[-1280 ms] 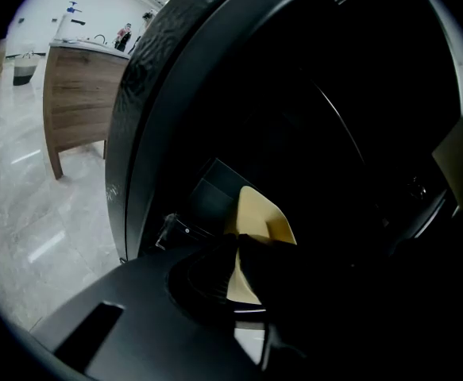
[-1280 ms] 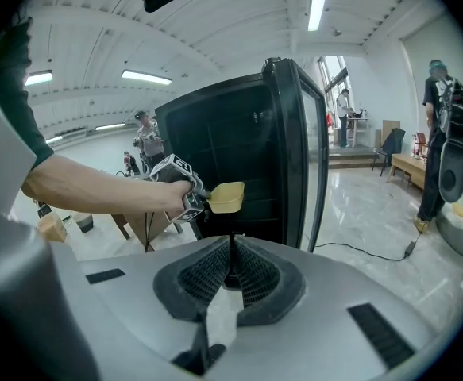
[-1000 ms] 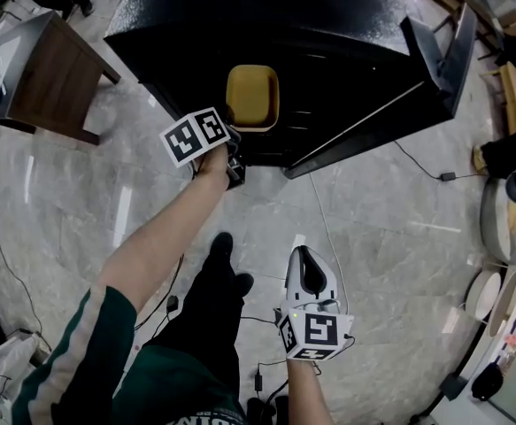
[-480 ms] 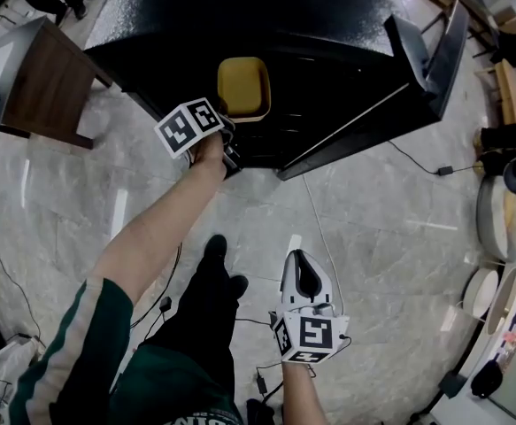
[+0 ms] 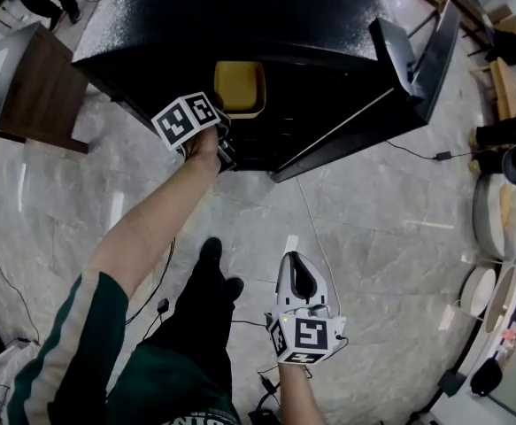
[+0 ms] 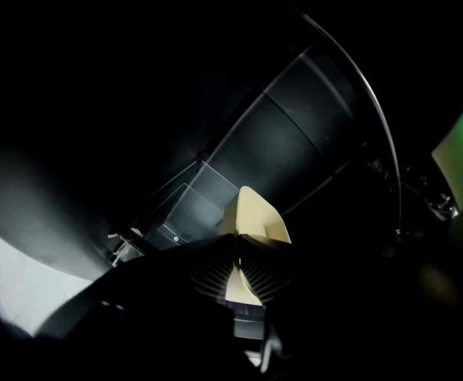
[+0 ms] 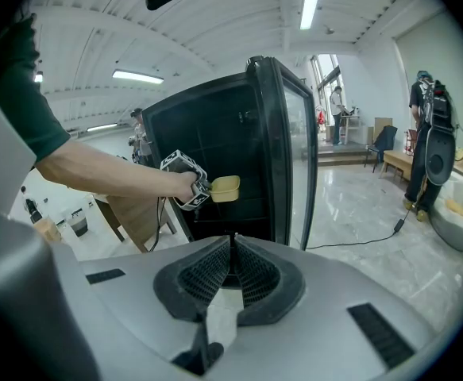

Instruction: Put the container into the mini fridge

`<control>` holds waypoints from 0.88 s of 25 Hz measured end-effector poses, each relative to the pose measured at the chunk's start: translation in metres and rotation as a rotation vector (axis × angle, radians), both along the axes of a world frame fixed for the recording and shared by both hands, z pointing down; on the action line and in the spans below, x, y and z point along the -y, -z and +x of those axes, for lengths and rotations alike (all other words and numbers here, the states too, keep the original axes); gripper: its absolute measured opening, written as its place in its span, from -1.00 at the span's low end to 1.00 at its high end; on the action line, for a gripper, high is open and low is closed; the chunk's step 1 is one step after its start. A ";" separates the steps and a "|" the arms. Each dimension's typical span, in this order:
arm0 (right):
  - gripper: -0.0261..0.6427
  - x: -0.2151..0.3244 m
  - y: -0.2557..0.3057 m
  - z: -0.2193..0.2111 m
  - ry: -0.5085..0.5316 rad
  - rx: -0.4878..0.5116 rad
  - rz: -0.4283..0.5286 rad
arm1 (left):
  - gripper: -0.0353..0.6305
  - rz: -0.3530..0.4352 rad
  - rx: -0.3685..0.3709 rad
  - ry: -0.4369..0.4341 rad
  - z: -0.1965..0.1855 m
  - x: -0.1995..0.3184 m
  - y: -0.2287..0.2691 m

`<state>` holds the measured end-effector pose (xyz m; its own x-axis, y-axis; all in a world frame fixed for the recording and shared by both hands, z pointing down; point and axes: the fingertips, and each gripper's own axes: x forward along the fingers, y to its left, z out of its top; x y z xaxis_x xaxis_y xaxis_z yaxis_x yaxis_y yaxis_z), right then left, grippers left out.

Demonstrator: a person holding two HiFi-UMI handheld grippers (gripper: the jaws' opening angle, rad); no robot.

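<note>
Clamping a yellow container, the left tool reaches into the mini fridge; right tool closed.

Container at mini fridge opening; door right; table left.

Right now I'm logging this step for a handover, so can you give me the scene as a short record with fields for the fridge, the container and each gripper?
mini fridge: black, standing on the floor
door: swung open
container: yellow, held at the fridge's open front
left gripper: shut on the container's edge
right gripper: shut, empty, low over the floor away from the fridge
task state: container not yet released
</note>
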<state>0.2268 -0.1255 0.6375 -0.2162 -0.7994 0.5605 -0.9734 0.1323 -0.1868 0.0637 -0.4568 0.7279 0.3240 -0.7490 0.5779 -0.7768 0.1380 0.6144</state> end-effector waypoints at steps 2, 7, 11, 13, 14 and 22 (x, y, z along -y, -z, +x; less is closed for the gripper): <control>-0.81 0.000 0.000 0.000 0.000 0.000 0.000 | -0.82 0.003 0.005 -0.004 0.000 0.001 0.000; -0.81 -0.002 -0.001 0.001 -0.010 -0.001 -0.004 | -0.75 0.037 0.003 -0.020 0.001 0.002 0.004; -0.81 -0.004 0.002 -0.001 -0.006 -0.005 0.000 | -0.70 0.044 -0.003 -0.009 -0.002 -0.001 0.010; -0.81 -0.005 0.005 -0.003 -0.006 -0.005 0.005 | -0.70 0.047 -0.002 -0.011 -0.003 -0.003 0.013; -0.81 -0.005 0.007 -0.003 -0.005 -0.006 0.008 | -0.70 0.049 0.001 -0.014 -0.003 -0.005 0.015; -0.81 -0.012 0.019 -0.003 0.002 -0.021 0.024 | -0.70 0.096 0.057 -0.055 0.000 -0.020 0.036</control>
<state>0.2235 -0.1133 0.6189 -0.2061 -0.8120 0.5460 -0.9769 0.1383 -0.1631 0.0637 -0.4364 0.6914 0.3349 -0.7835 0.5235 -0.8158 0.0368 0.5771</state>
